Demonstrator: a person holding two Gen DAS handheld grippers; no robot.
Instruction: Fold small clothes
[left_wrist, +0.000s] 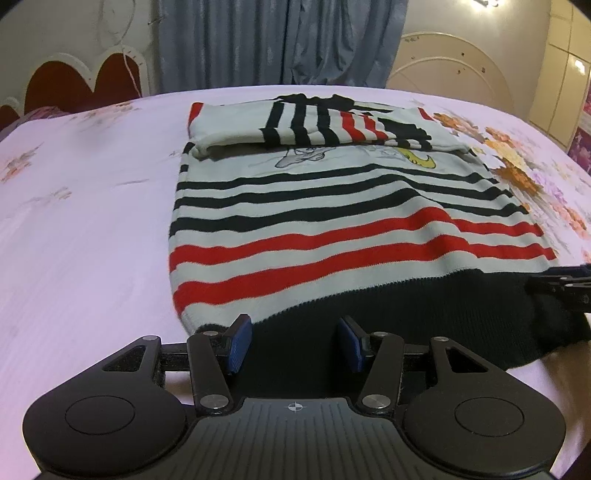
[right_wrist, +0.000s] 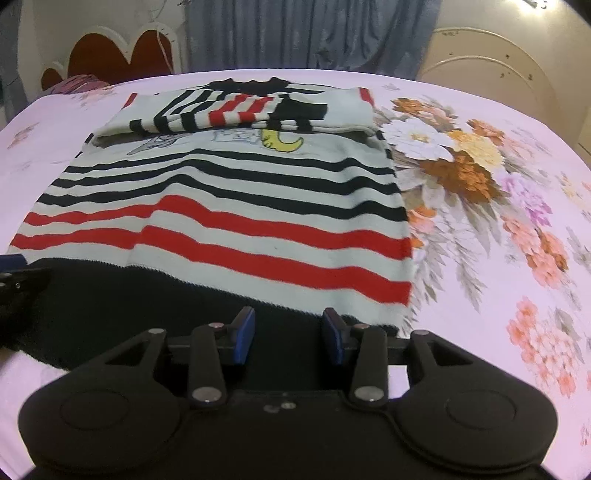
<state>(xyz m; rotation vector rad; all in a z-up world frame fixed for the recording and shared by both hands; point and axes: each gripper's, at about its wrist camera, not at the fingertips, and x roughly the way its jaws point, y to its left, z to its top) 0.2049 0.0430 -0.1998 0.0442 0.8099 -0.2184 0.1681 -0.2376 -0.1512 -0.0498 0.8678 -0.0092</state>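
Note:
A small knitted sweater with black and red stripes lies flat on the bed, its sleeves folded across the chest at the far end. Its black hem is nearest to me. My left gripper stands over the hem's left corner, blue pads apart, with black knit lying flat between them. My right gripper stands open over the hem's right corner in the same way. Each gripper shows at the edge of the other's view, the right and the left.
The bed sheet is pale pink, with a large flower print right of the sweater. Beyond the bed stand a red and white headboard, a blue curtain and a cream arched panel.

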